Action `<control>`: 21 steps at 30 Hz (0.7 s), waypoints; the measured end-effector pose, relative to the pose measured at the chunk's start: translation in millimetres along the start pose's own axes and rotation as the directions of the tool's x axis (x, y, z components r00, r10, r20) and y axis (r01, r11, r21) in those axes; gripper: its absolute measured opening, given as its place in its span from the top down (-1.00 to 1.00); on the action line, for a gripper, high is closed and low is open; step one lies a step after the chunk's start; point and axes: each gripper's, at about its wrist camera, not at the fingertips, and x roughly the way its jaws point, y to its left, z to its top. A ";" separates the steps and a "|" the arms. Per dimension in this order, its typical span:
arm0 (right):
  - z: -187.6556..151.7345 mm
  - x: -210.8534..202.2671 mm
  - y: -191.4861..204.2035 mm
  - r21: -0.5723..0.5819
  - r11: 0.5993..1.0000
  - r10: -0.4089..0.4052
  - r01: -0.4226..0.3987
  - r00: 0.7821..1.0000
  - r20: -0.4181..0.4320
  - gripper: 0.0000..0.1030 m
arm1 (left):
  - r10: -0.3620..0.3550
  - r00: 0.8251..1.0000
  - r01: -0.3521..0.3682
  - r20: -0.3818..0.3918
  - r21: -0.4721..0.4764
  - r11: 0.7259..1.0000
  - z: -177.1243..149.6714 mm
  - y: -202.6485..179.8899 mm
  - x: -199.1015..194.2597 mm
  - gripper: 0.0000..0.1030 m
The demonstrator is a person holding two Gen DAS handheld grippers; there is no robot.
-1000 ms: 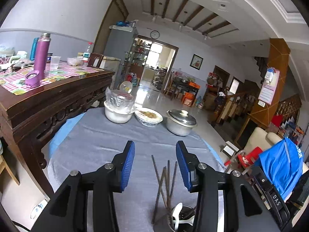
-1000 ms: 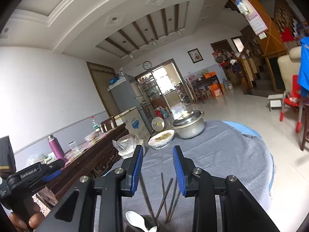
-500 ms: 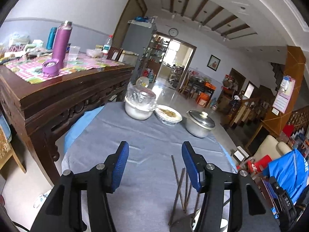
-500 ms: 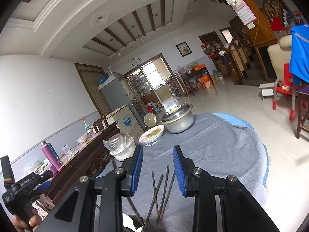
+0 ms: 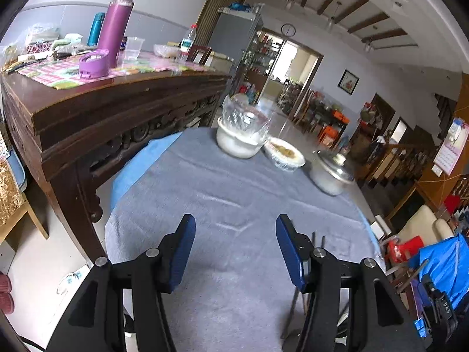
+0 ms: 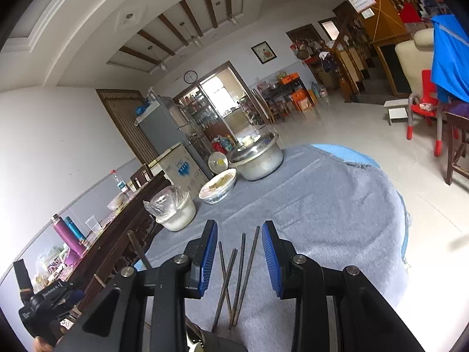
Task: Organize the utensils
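Now the left gripper (image 5: 234, 249) has swung aside, its fingers lately widened over bare tabletop (image 5: 234, 182); chopsticks (image 6: 237, 270) stand between the right gripper's (image 6: 239, 252) parted, untouching fingers, still ungrasped.

2 wrist views, low over the grey tablecloth (image 5: 234, 193), toward shared pots.

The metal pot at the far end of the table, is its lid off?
No, the metal pot has its lid sitting on top, next to the bowl of food.
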 end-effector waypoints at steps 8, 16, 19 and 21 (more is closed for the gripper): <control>-3.6 17.5 -14.7 0.033 0.999 -0.025 0.027 0.999 -0.049 0.34 | 0.051 0.990 -0.053 -0.134 -0.010 0.999 -19.2 17.1 48.8 -0.12; -17.8 53.3 -37.0 0.078 0.995 -0.049 0.061 0.987 -0.150 0.34 | 0.077 0.967 -0.070 -0.242 0.034 0.997 -41.2 17.3 97.1 -0.12; -25.8 67.9 -49.1 0.101 0.992 -0.058 0.079 0.980 -0.192 0.34 | 0.069 0.960 -0.049 -0.272 0.080 0.996 -44.3 6.8 116.1 -0.12; -29.5 75.5 -55.4 0.108 0.990 -0.067 0.091 0.975 -0.212 0.34 | 0.055 0.956 -0.021 -0.288 0.118 0.993 -43.8 -2.9 129.3 -0.12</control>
